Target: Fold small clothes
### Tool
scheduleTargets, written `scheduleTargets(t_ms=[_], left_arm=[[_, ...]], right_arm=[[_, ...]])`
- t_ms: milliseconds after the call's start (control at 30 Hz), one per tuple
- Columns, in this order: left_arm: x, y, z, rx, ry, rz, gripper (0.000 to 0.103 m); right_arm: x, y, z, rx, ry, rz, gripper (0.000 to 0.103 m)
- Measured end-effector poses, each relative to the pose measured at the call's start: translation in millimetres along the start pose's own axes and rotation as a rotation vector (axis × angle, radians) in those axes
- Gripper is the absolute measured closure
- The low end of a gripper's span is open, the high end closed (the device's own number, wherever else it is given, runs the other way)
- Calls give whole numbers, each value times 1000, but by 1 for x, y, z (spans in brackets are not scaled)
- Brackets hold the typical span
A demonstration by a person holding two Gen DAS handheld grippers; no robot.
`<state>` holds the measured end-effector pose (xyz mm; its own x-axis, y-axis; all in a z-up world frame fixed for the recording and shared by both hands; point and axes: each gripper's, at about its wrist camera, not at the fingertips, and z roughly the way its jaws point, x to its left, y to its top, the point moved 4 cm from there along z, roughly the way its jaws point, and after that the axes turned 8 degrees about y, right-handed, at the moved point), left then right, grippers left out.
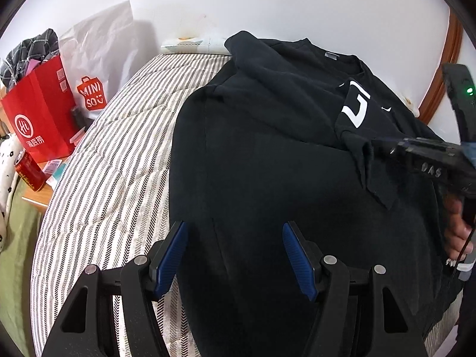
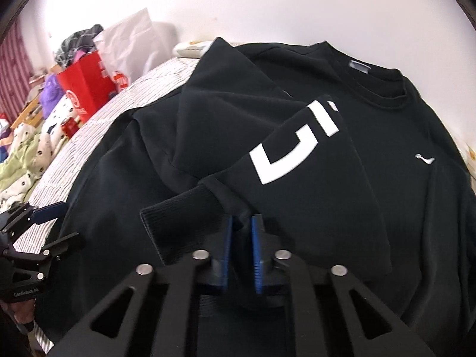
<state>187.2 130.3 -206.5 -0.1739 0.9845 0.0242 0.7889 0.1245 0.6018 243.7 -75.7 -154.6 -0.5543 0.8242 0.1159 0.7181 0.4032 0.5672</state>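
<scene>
Over the near hem, left wrist view: my left gripper (image 1: 235,255) hangs with its blue pads (image 1: 171,255) apart and nothing between them, only the black sweatshirt (image 1: 253,148) below. I judge it waits there to pin or take the lower body once the sleeve is dealt with. The sweatshirt lies chest-up on the striped bedcover (image 1: 119,163), collar toward the white wall (image 1: 267,6), one sleeve already laid across the chest. At the right edge my right gripper (image 1: 428,157) comes in sideways at the sleeve cuff; a hand (image 1: 458,232) shows under it. Off the bed's far side: a red paper bag (image 1: 41,116), a white Miniso bag (image 1: 98,59), a red can (image 1: 29,172) on a low wooden ledge. Right wrist view: the right gripper (image 2: 241,238) has its pads drawn together on the sleeve fabric just behind the ribbed cuff (image 2: 184,220), so the sleeve (image 2: 297,154) with the white lettering is clamped, probably so I can carry it inward and square the fold. The left gripper (image 2: 44,226) sits open at the left edge, over the garment's side. Beyond, a green spotted blanket (image 2: 20,160) and clutter; the room looks small and bright.
</scene>
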Motion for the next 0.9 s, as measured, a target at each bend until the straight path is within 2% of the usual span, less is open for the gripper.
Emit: scheduleTargets(t_ms=[133, 167, 300, 433, 567, 667, 733, 767, 900], left_arm=[[-2, -2, 0, -16, 20, 7, 39], [-3, -2, 1, -21, 25, 12, 39], [-5, -2, 1, -28, 44, 15, 38], [-3, -3, -1, -23, 44, 1, 38], [0, -8, -5, -15, 55, 8, 38], [4, -15, -9, -6, 72, 8, 38], [8, -21, -11, 7, 52, -5, 38], [10, -23, -15, -1, 45, -11, 38], [17, -35, -26, -3, 32, -8, 38]], right_arm=[[-20, 11, -28, -116, 1, 44, 100], [-34, 16, -42, -160, -36, 71, 100], [-91, 23, -73, -242, -174, 174, 100], [-154, 12, -84, -237, -243, 319, 100], [-188, -22, -93, -182, -315, 408, 98], [-196, -53, -111, -177, -307, 464, 89], [-195, -75, -123, -176, -320, 485, 64], [-196, -87, -130, -177, -329, 487, 59], [-183, -136, -156, -148, -371, 450, 52]])
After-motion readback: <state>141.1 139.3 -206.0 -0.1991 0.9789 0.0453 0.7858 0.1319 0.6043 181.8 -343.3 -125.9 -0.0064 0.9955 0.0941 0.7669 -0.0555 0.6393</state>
